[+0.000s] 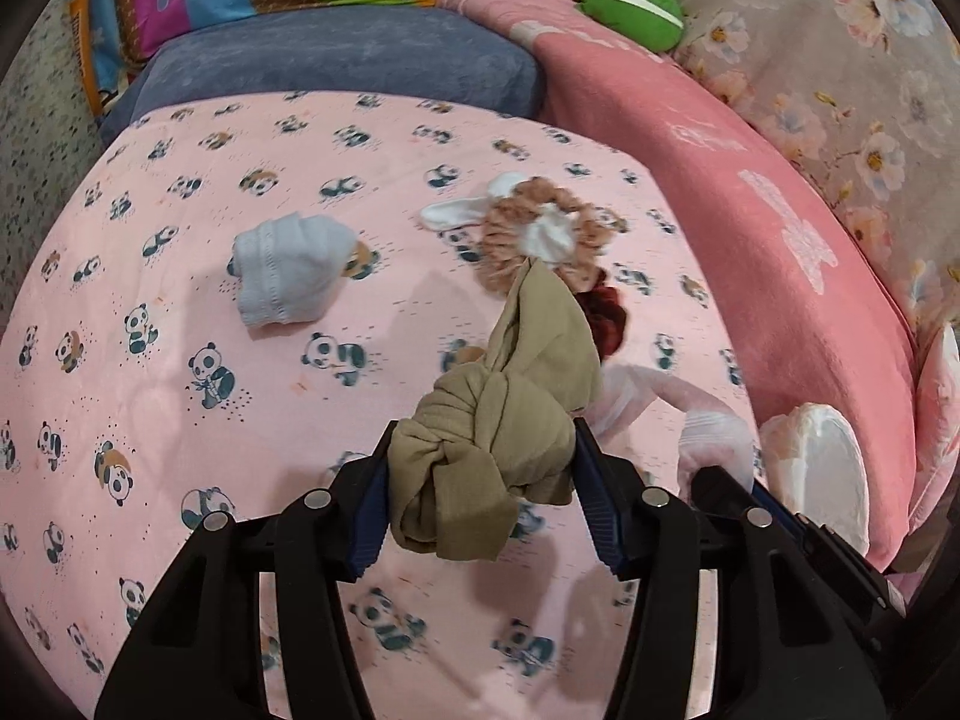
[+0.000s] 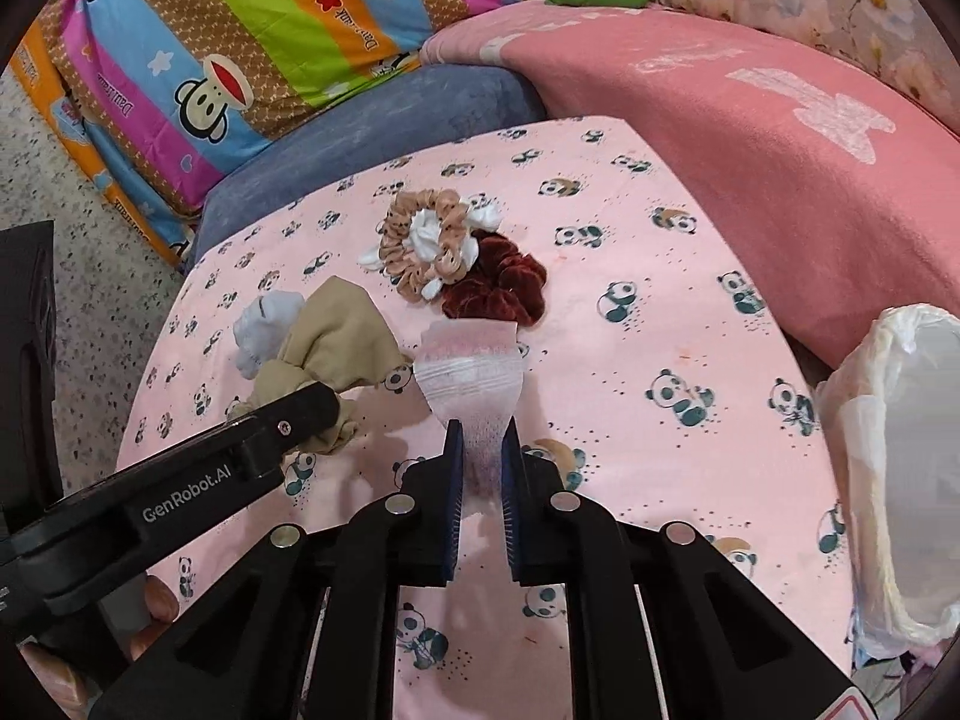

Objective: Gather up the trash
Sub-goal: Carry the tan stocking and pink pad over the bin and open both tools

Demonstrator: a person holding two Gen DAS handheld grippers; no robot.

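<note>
**Now carrying two pieces to the bin**

Both claws are gripping trash above the panda sheet (image 1: 180, 396). The left gripper (image 1: 480, 480) is clamping a knotted tan rag (image 1: 504, 420); the right gripper (image 2: 482, 480) is pinching a pink-stained tissue (image 2: 471, 372). The lined bin (image 2: 900, 480) is standing at the right, near the sheet's edge. Likely next: swinging each load over its opening and releasing. Scrunchies (image 2: 456, 258) and a white sock (image 1: 288, 270) are lying farther off.

The left gripper (image 2: 288, 420) arm reads "GenRobot.AI".
</note>
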